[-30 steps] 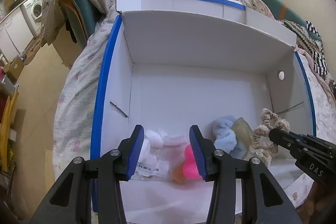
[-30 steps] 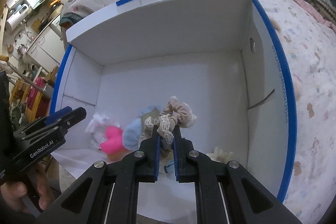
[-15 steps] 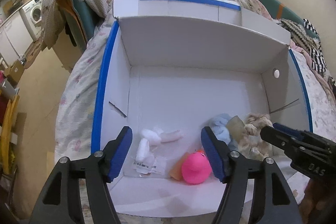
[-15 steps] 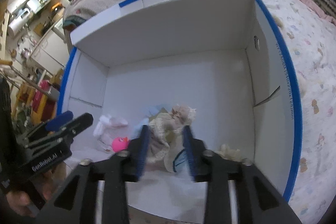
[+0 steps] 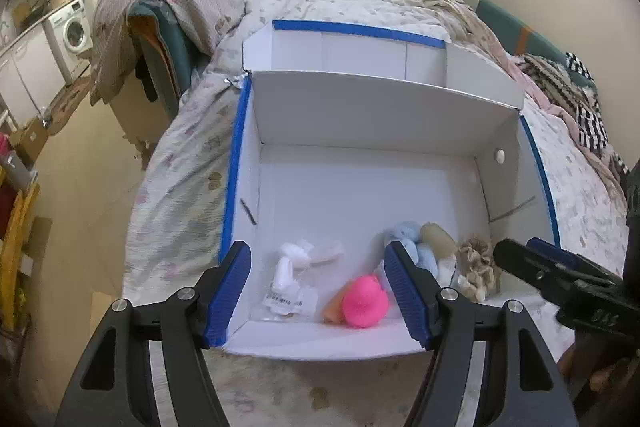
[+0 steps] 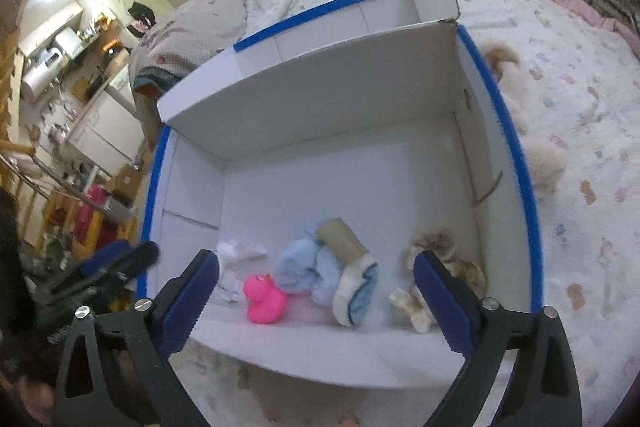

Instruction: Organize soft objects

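Your right gripper (image 6: 316, 297) has just been opening, its fingers now wide and empty above the beige scrunchie (image 6: 446, 259) lying in the white box (image 6: 360, 163). Your left gripper (image 5: 320, 287) hangs open, empty, over the pink duck (image 5: 366, 301).

A big box (image 5: 360, 115) sits on a bed (image 5: 192, 163), and the left gripper (image 5: 320, 283) hangs over the box's near edge. Right in front of this gripper, between its two fingers, a toy duck (image 5: 366, 301) lies in the box, with a small bag (image 5: 290, 297) to the left of the duck. Just past the right finger lies a bundle of socks (image 5: 420, 247), and a scrunchie (image 5: 478, 263) lies further right, near the box's side wall. The right gripper (image 6: 316, 291) is to the right of them all. From that gripper, the duck (image 6: 264, 301) and socks (image 6: 332, 267) lie in front, between its fingers, and the scrunchie (image 6: 436, 247) sits behind its right finger.
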The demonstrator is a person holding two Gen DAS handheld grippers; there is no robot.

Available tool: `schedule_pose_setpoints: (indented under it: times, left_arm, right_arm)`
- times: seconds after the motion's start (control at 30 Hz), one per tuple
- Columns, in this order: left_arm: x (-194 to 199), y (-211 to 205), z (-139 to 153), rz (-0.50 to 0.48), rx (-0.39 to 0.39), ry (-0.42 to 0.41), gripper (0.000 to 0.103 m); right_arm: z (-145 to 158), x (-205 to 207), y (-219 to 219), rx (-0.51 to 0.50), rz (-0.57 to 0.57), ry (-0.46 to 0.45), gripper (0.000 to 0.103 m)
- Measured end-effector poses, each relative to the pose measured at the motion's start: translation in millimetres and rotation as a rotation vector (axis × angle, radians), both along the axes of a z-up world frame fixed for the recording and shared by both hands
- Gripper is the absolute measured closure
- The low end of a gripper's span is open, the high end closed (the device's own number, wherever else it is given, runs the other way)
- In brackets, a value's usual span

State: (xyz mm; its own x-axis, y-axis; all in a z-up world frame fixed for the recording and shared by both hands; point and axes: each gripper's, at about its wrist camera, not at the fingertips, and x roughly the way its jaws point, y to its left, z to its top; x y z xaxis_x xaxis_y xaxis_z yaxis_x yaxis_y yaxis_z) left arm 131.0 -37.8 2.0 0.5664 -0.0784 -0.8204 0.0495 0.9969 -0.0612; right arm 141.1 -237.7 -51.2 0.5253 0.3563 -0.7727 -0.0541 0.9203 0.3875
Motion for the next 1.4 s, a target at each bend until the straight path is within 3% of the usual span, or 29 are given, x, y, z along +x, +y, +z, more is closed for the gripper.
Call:
schedule_pose_setpoints:
  times: [0.23, 0.43, 0.53, 0.63, 0.73, 0.87, 1.0, 1.13, 1.23, 1.4]
  left_arm:
    - [-29.2, 20.7, 4.8, 0.026, 0.027, 0.029, 0.037]
    - [-50.9, 46.6, -13.5, 0.082, 0.023, 0.153, 0.036]
    - [-64.2, 53.8, -18.5, 0.103, 0.040, 0.158, 0.036]
    - [-77.2, 58.0, -15.2, 0.115, 0.053, 0.104, 0.036]
    - [-89.0, 68.5, -3.0, 0.173, 0.021, -0.018, 0.035]
    - [-89.2, 69.3, 7.3, 0.171, 0.032, -0.118, 0.019]
    - [-92.9, 57.2, 13.3, 0.146, 0.075, -0.202, 0.008]
    - [-101.0, 47.6, 20.2, 0.109, 0.099, -0.310, 0.007]
    - [-100.4, 45.9, 20.2, 0.109, 0.111, -0.304, 0.007]
    - [-94.2, 48.1, 16.2, 0.124, 0.097, -0.259, 0.007]
  right_arm:
    - [8.0, -30.7, 6.6, -0.021, 0.040, 0.028, 0.000]
    - [11.5, -63.9, 11.9, 0.018, 0.071, 0.049, 0.000]
    - [11.4, -77.1, 13.6, 0.005, 0.065, 0.030, 0.000]
    - [9.9, -88.6, 13.8, -0.033, 0.035, -0.002, 0.000]
    - [9.4, -92.3, 12.4, -0.033, -0.009, -0.028, 0.000]
    - [12.2, -87.3, 17.3, -0.041, -0.011, -0.062, 0.000]
    - [24.7, -89.7, 19.7, -0.091, -0.047, -0.170, 0.000]
    - [40.5, -96.4, 23.0, -0.153, -0.075, -0.298, 0.000]
    - [44.6, -98.5, 26.2, -0.186, -0.074, -0.333, 0.000]
    - [41.2, -95.7, 29.2, -0.197, -0.063, -0.314, 0.000]
